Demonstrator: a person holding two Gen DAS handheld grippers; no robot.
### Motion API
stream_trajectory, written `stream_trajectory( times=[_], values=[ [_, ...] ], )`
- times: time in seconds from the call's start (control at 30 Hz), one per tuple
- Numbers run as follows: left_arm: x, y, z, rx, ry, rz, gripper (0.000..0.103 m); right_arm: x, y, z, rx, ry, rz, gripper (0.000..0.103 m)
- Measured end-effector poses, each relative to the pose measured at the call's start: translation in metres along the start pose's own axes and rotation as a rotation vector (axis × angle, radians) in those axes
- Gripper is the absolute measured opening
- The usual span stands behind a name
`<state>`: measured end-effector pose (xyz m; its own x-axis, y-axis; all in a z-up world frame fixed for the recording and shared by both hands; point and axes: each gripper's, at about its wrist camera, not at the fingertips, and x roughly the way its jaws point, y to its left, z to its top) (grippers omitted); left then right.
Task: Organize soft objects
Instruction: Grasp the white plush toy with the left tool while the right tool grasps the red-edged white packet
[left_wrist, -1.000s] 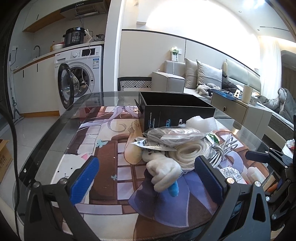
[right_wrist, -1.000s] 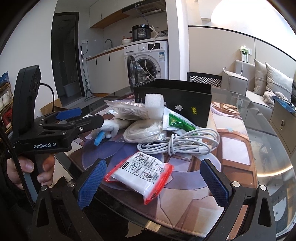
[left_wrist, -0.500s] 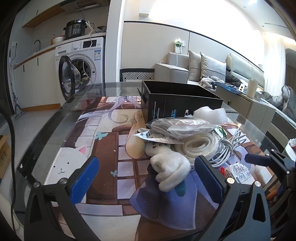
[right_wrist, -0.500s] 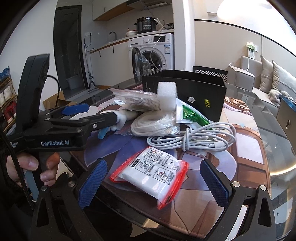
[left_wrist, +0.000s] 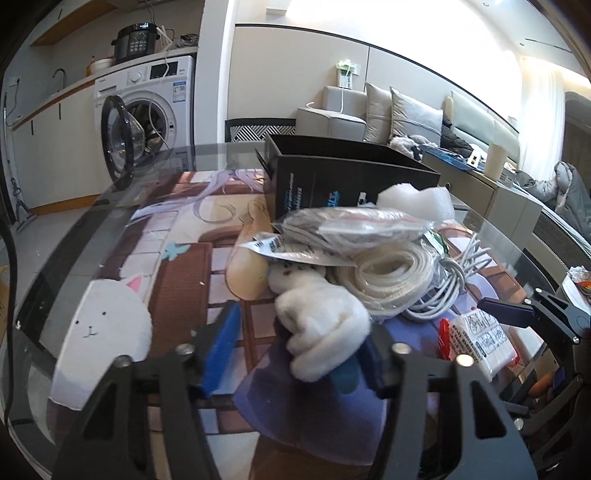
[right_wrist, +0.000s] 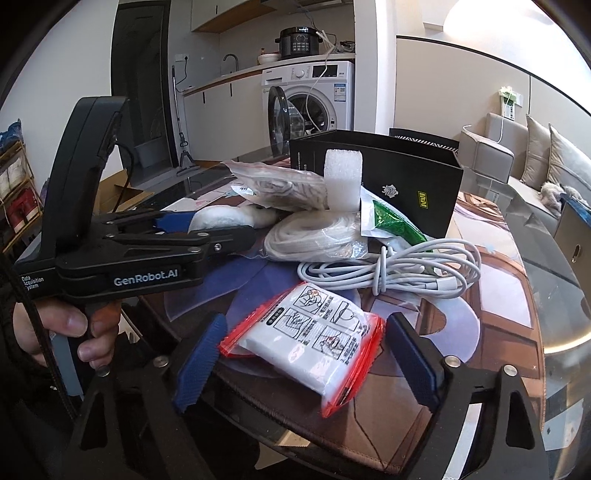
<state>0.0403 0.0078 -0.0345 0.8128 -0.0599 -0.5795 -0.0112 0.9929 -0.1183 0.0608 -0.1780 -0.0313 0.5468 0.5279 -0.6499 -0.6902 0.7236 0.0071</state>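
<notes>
The left gripper (left_wrist: 295, 350) stands with its jaws part open around the near end of the white plush toy (left_wrist: 321, 325); the right pad looks to touch the plush, the left pad is apart from it, so nothing is yet held. The toy lies at the near left of the heap on the surface (left_wrist: 110, 206), partly tucked under a printed sachet. It appears light, soft and compressible; a grip across its thick body should hold better than one on a limb, and lifting may drag the sachet and the bagged white cord coil (left_wrist: 388, 284) beside it. The right gripper (right_wrist: 303, 360) has its jaws wide apart, bracketing but not touching the red-edged zip pouch (right_wrist: 310, 339), which lies at the near edge of the surface. The pouch film looks slippery and the filling soft; a hold across its padded middle seems safest. The black box (right_wrist: 402, 192) stands open at the far side, the likely destination.
</notes>
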Motion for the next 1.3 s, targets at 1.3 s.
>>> stream_trajectory(
  times=[1.3],
  values=[
    [-0.031,0.002,-0.014,0.021,-0.03,-0.006,0.027,-0.007,-0.003,0.002,0.017,-0.033,-0.005,0.08]
  ],
)
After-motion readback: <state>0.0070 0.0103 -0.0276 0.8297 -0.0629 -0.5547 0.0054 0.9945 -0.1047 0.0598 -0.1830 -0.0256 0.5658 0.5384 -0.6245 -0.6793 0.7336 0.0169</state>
